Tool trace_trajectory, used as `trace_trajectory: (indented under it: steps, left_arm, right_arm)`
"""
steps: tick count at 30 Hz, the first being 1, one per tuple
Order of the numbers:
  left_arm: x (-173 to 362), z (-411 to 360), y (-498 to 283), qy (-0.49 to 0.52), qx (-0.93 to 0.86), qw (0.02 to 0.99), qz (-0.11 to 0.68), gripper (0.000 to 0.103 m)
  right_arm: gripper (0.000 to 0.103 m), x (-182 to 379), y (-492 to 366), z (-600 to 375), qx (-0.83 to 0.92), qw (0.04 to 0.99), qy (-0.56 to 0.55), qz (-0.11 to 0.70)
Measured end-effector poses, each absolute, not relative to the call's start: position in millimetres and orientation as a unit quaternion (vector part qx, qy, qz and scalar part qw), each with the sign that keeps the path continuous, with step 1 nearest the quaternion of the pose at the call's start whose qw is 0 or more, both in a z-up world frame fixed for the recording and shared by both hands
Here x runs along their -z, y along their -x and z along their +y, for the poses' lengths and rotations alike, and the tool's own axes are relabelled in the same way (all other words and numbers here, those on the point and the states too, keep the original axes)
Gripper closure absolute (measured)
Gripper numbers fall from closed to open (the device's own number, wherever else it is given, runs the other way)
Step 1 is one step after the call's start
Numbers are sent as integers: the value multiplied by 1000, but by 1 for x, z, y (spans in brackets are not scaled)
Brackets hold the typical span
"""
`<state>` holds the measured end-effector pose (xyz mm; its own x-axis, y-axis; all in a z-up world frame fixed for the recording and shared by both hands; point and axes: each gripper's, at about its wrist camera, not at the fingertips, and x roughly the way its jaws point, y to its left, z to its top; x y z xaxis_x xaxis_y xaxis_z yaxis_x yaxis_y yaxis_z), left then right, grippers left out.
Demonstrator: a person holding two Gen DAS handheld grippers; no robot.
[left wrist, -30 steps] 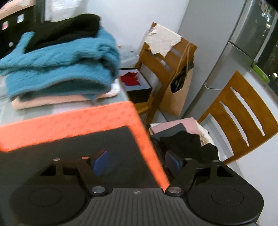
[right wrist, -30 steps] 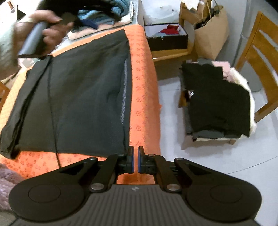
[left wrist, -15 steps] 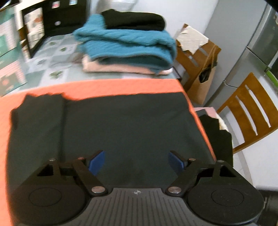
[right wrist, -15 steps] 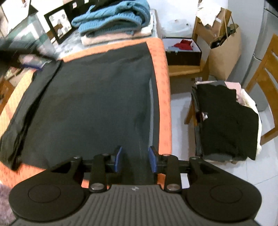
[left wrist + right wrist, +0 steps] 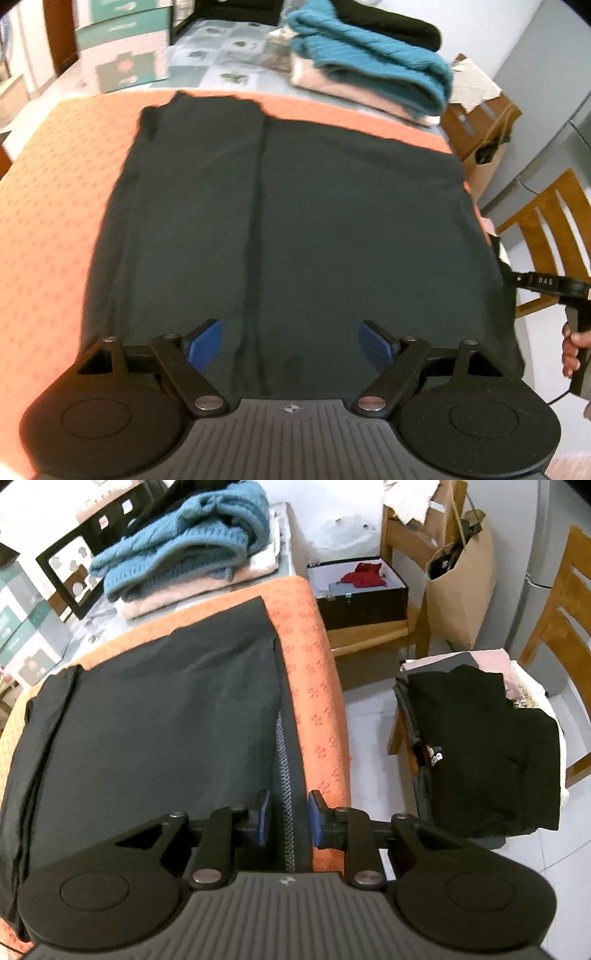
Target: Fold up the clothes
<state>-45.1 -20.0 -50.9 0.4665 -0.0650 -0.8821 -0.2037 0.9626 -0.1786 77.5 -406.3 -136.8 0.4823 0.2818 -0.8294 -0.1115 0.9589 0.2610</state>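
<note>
The orange mat (image 5: 44, 206) filled the left and middle of both views, and on it the dark garment (image 5: 295, 221) lay flat, filling the centre of the left wrist frame. At the upper right of that frame sat the folded stack of sweaters (image 5: 373, 74), and in the right wrist view a pile of dark clothes (image 5: 487, 746) rested on a chair at the right.

A second before, the left gripper (image 5: 291, 343) had faced the sweaters from the mat's far corner; it had since swung over the garment's near edge, jaws spread wide and empty. The right gripper (image 5: 288, 819), whose jaws had been pressed together a second earlier, had parted them part-way to straddle the zipper edge (image 5: 282, 753) at lower centre, gripping nothing yet. Both tools looked poised to pinch the near hem, so a fold seemed about to begin.
</note>
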Motion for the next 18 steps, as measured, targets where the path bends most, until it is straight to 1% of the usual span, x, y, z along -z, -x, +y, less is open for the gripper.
trace_trajectory:
  steps: [4,8,15,17,18]
  left_arm:
    - [50,-8,62,126,-65,847,512,20]
    - [49,5,73,135,-88,847,507,20]
    - [50,27,90,169,-126,840,500,20]
    - [53,32,94,182,-131,835,502,20]
    - [54,32,95,186,-133,834,503,20]
  right_arm:
    - [75,144,-76,-391,-119,858,-65,496]
    - [66,143,-73,-378,-115,865,-34,487]
    - [66,145,-62,-352,-108,874,45,472]
    - [68,145,-59,-345,-108,876,72,464]
    - [80,145,-58,-343,-111,876,75,463]
